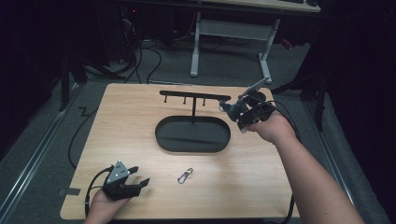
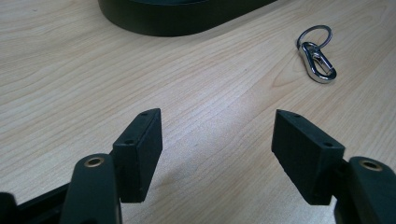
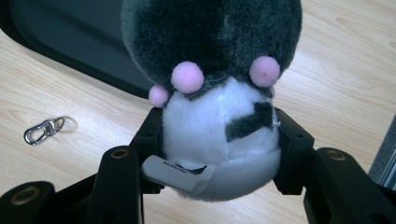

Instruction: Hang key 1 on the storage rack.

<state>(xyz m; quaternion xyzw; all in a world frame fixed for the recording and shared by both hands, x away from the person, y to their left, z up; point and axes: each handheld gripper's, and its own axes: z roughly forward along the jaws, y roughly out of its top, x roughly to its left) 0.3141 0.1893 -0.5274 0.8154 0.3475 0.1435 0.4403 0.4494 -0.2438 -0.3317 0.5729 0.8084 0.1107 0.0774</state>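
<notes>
A plush toy (image 3: 215, 93), dark grey on top, white below, with pink pompoms, sits squeezed between the jaws of my right gripper (image 3: 219, 144). In the high view that right gripper (image 1: 239, 111) hangs with the plush toy (image 1: 229, 108) just off the right end of the black hook rack's bar (image 1: 194, 95), above the table. The rack rises from an oval black base (image 1: 192, 135). A silver carabiner clip (image 1: 185, 176) lies on the wood in front of the base. My left gripper (image 1: 140, 176) rests near the front left corner, open and empty, with the carabiner clip (image 2: 317, 58) ahead to its right.
The wooden table (image 1: 126, 116) has rounded corners; cables trail off its left and right sides. A white-framed desk (image 1: 231, 32) stands beyond the far edge. A dark floor surrounds the table.
</notes>
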